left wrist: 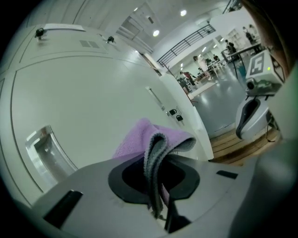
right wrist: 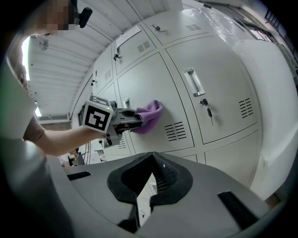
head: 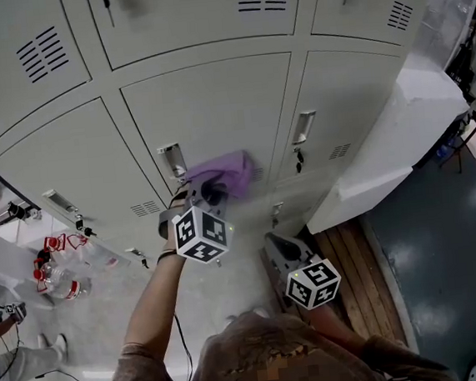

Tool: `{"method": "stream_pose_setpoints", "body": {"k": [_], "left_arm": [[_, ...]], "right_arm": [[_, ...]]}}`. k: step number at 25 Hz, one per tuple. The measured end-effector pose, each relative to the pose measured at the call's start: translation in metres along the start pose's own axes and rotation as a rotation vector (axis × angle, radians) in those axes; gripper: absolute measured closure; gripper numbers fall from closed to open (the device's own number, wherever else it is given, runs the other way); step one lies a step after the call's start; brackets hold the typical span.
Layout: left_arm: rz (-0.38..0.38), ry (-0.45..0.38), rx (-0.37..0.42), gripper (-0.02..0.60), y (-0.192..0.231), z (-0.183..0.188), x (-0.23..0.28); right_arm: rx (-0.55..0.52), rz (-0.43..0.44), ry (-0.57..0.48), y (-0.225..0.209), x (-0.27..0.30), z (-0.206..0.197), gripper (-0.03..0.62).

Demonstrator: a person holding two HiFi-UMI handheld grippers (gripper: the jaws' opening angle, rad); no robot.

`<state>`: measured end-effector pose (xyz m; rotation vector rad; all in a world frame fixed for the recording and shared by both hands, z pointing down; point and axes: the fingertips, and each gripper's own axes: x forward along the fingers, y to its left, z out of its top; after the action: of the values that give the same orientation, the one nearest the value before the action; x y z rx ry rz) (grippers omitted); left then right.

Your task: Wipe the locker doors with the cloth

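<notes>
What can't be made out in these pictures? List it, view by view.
Head view: the left gripper covers where the purple cloth meets the locker door.
Left gripper view: the cloth's own folds hide that contact.
Right gripper view: the right gripper blocks the lower lockers.
All views: dust or smears on the door are too faint to tell.

Flat locker door point(head: 214, 112) lies open between its handle point(head: 171, 160) and the neighbour's handle point(head: 303, 126) with hanging key point(head: 299, 160).
</notes>
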<state>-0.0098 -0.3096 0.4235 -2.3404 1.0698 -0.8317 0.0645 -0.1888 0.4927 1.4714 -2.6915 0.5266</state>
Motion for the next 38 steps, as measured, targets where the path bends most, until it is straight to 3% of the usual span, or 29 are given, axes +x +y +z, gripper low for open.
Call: {"method": "stream_pose_setpoints", "body": {"k": [6, 24, 31, 38], "left_arm": [[-0.053, 0.065, -0.052, 0.538, -0.029, -0.034, 0.016], [-0.162, 0.195, -0.094, 0.538, -0.083, -0.096, 0.039], [-0.171, 0.172, -0.118, 0.538, -0.092, -0.086, 0.029], [-0.111, 0.081, -0.095, 0.538, -0.074, -0.044, 0.008]], "right_arm": [[0.005, -0.017, 0.004, -0.005, -0.003, -0.002, 0.597], [0.024, -0.079, 0.000, -0.021, -0.019, -0.004, 0.597], [0.029, -0.089, -0.002, -0.022, -0.025, -0.006, 0.597], [0.028, -0.085, -0.003, -0.018, -0.029, -0.008, 0.597]]}}
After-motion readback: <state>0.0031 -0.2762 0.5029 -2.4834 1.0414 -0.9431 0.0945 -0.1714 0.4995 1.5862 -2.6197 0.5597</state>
